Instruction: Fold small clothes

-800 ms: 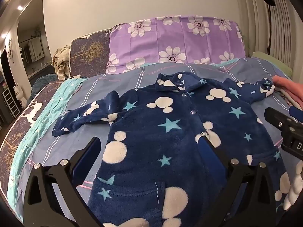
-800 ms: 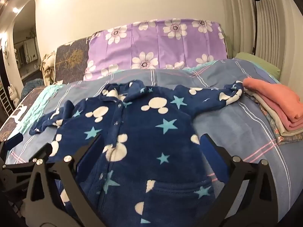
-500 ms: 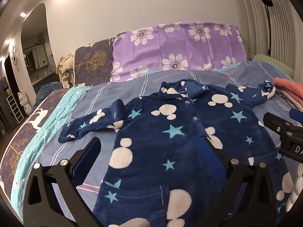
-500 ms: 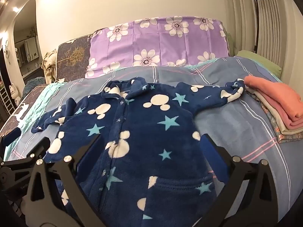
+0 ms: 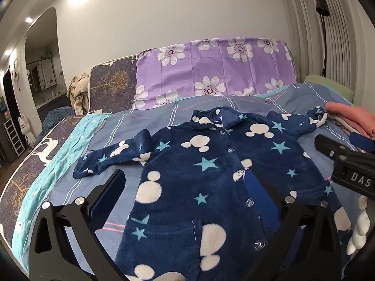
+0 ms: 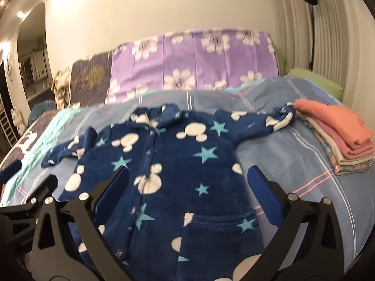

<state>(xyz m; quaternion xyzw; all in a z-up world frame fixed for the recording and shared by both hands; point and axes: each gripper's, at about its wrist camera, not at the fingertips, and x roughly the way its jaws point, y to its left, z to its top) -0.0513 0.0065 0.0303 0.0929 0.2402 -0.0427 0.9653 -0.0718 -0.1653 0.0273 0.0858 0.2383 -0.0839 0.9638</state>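
Observation:
A navy fleece baby jacket (image 5: 211, 178) with white mouse heads and blue stars lies front up and spread flat on the bed, both sleeves stretched out sideways. It also shows in the right wrist view (image 6: 178, 164). My left gripper (image 5: 185, 185) is open and empty, hovering over the jacket's lower left half. My right gripper (image 6: 187, 182) is open and empty over the lower right half. The right gripper's body shows at the right edge of the left wrist view (image 5: 349, 164). The jacket's hem is hidden below both views.
A stack of folded clothes (image 6: 337, 135), salmon on top, lies on the bed by the right sleeve cuff. A purple flowered pillow (image 5: 215, 70) stands at the head. The blue striped sheet (image 6: 293, 149) surrounds the jacket. A turquoise cover (image 5: 58, 154) runs along the left side.
Both grippers have pulled back and risen a little, so the jacket sits lower and farther in both views. The jacket has not moved. Both stay open.

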